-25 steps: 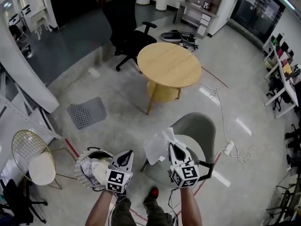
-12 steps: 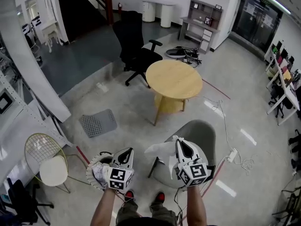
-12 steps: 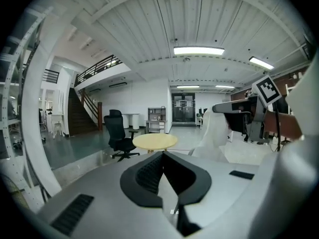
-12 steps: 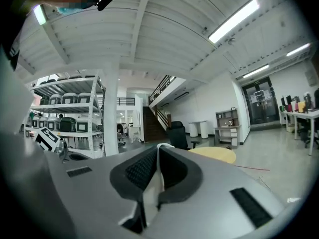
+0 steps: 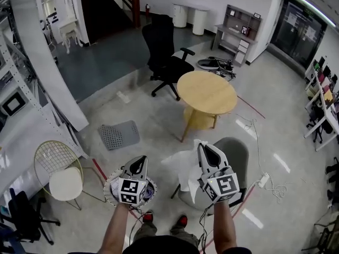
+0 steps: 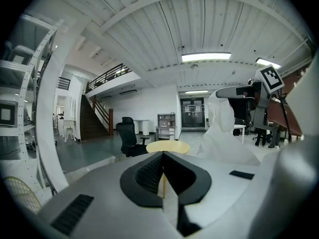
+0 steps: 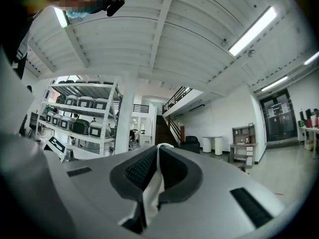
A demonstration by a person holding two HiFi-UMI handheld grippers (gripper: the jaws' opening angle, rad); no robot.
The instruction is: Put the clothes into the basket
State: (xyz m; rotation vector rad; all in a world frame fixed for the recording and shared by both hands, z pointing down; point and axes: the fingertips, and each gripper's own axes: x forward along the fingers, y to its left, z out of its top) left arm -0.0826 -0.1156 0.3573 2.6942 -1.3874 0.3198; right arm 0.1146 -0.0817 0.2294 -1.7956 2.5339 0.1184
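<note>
In the head view my right gripper (image 5: 204, 148) is shut on a white garment (image 5: 183, 165), which hangs from its jaws in front of a grey chair (image 5: 237, 152). The right gripper view shows a strip of that cloth (image 7: 151, 185) pinched between the jaws of the gripper (image 7: 158, 148), which points level across the room. My left gripper (image 5: 140, 160) hovers over a round white basket (image 5: 111, 183), hiding most of it; some clothes show inside. Its jaws (image 6: 163, 156) stand together with nothing between them. The hanging garment (image 6: 224, 133) also shows at the right of the left gripper view.
A round wooden table (image 5: 206, 91) and a black office chair (image 5: 167, 57) stand ahead. A wire chair with a white seat (image 5: 61, 176) is left of the basket. A grey perforated mat (image 5: 119, 135) and cables (image 5: 265, 179) lie on the floor. Shelving lines the left wall.
Both grippers have risen. The right one has lifted the white garment up off the grey chair. The left one has come up from the basket's rim.
</note>
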